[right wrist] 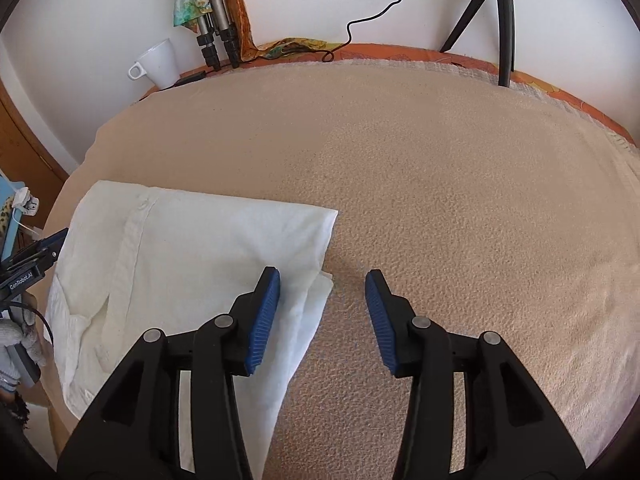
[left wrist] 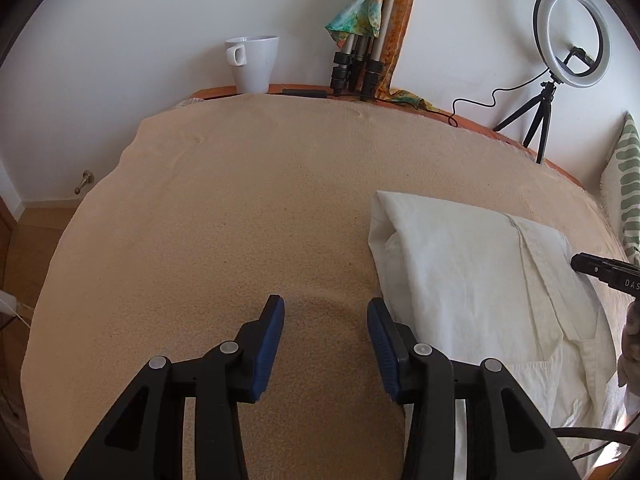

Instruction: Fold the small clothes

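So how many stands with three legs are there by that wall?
2. A folded silver tripod leans on the wall right of the white mug, scarves draped over it. A small black tripod holds the ring light farther right. Others may sit outside the frame.

White shirt [right wrist: 192, 264], beige blanket [left wrist: 224, 216], white mug [left wrist: 252, 62], blue gripper pads [left wrist: 270, 344], green-striped white cushion [left wrist: 626, 196], orange table edge [right wrist: 400, 51]

Beige blanket [left wrist: 224, 216] over the bed, white wall [left wrist: 120, 40] behind, ring light [left wrist: 574, 36] at 2 o'clock, wood floor [left wrist: 28, 240] at 9.
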`<state>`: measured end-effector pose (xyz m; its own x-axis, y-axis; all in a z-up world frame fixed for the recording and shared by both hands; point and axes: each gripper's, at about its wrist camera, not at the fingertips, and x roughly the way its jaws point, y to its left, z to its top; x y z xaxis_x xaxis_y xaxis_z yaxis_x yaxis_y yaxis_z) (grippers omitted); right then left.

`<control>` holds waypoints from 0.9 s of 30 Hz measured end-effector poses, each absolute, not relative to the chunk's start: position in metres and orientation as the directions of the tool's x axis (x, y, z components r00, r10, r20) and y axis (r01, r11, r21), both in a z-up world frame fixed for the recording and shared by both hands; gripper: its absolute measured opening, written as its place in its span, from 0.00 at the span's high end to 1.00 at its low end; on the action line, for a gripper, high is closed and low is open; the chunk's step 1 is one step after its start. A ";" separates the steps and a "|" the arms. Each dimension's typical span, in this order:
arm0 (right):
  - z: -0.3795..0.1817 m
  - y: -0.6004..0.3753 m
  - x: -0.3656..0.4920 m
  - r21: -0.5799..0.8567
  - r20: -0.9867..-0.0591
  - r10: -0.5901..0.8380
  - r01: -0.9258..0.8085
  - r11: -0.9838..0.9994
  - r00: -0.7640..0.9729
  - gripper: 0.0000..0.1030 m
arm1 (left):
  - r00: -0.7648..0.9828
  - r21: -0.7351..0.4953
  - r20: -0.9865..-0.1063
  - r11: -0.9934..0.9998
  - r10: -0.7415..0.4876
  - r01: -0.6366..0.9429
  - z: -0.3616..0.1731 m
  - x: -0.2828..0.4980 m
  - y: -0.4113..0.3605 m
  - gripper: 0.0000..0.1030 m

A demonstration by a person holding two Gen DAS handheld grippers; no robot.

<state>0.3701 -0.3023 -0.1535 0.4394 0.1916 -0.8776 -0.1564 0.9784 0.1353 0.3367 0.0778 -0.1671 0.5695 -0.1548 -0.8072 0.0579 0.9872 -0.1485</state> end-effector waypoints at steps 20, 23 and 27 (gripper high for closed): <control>-0.153 -0.359 0.284 0.564 -0.750 0.515 -0.005 0.826 0.415 0.45 | 0.520 -0.739 -0.602 0.670 -0.606 -0.076 -0.158 0.288 0.113 0.47; -0.164 -0.364 0.282 0.627 -0.718 0.565 0.025 0.778 0.407 0.45 | 0.508 -0.754 -0.599 0.649 -0.619 -0.099 -0.167 0.292 0.107 0.47; -0.171 -0.367 0.283 0.682 -0.681 0.608 0.049 0.730 0.409 0.45 | 0.502 -0.767 -0.598 0.627 -0.625 -0.134 -0.180 0.300 0.103 0.50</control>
<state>0.2828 -0.3671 -0.1714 0.4088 0.6078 -0.6807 0.0495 0.7301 0.6816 0.3004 0.1032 -0.1798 0.5020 -0.6246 -0.5982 -0.1342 0.6270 -0.7673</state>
